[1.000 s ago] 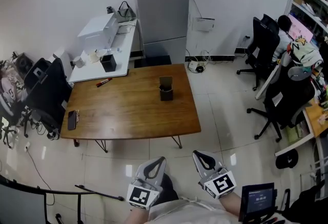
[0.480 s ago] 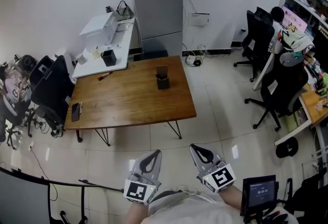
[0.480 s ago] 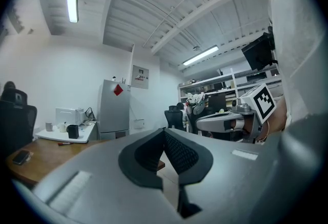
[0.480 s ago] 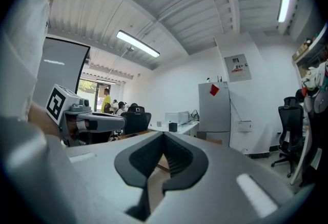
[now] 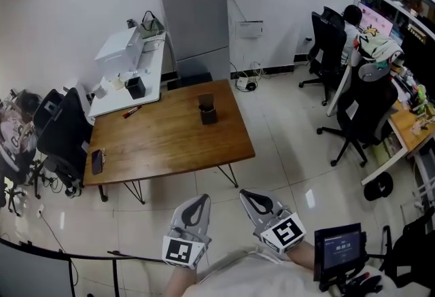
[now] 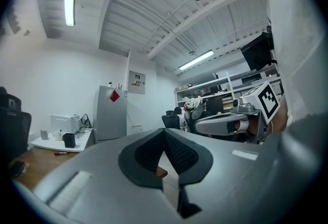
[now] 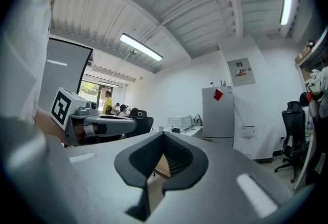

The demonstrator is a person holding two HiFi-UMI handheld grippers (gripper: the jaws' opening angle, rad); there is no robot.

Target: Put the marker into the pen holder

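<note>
Standing well back from the wooden counter (image 5: 170, 146), the person holds both grippers low over the tiled floor, level with each other and just apart. The left gripper (image 5: 198, 202) has its tongs together at the tips with nothing between them, and the right gripper (image 5: 250, 198) likewise has its tongs closed and empty. The red marker (image 5: 132, 111) lies flat on the wooden counter at its far left corner, well away from both grippers. The dark pen holder (image 5: 208, 113) stands upright on the same counter near the middle of its far edge, well apart from the marker. A dark phone (image 5: 96, 160) lies near the counter's left edge. Beyond the counter's far left corner is a white counter (image 5: 146, 88), and behind the far edge stands a grey refrigerator (image 5: 197, 24).
</note>
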